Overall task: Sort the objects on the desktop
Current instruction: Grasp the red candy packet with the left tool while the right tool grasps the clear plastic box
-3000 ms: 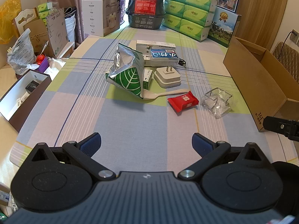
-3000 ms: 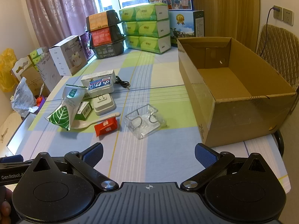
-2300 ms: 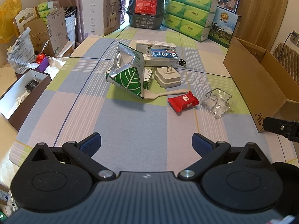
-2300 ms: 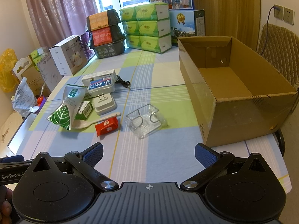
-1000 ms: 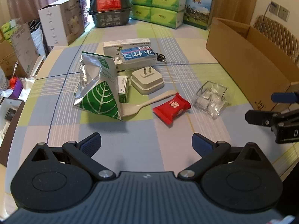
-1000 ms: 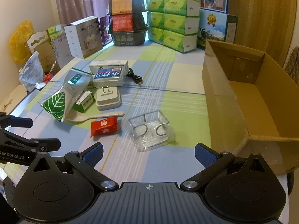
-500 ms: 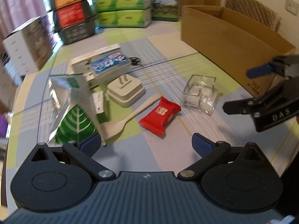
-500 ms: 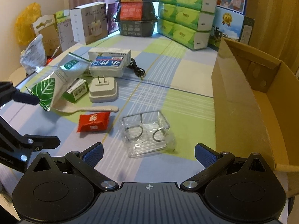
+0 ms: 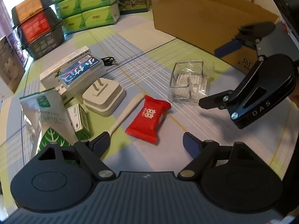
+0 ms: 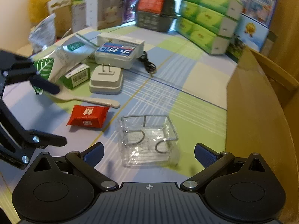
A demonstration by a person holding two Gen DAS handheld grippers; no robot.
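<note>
Around the one white plug adapter (image 9: 103, 99) on the tabletop (image 9: 149, 59): one red snack packet (image 9: 148, 119), one cream spoon (image 9: 124, 113), one clear wire-framed holder (image 9: 188, 84), one green leaf-print pouch (image 9: 46, 119), one small green carton (image 9: 79, 120), two stacked flat boxes (image 9: 74, 72) and one black cable (image 9: 109, 59). Beyond these stands one open cardboard box (image 9: 205, 15).

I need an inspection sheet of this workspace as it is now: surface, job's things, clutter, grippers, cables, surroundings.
Surface: table with a checked cloth, flat.
Job's things: red packet, spoon, charger with prongs up, wire holder in clear wrap, leaf bag, green box, blue-label box; open carton.
Clutter: nothing seen beyond these.
Grippers: left gripper with jaws open, empty, before the red packet; right gripper with jaws open, empty, at the wire holder.
Cables: black cable, loose beside the blue-label box.
Surroundings: tissue packs, stacked baskets, white box.
</note>
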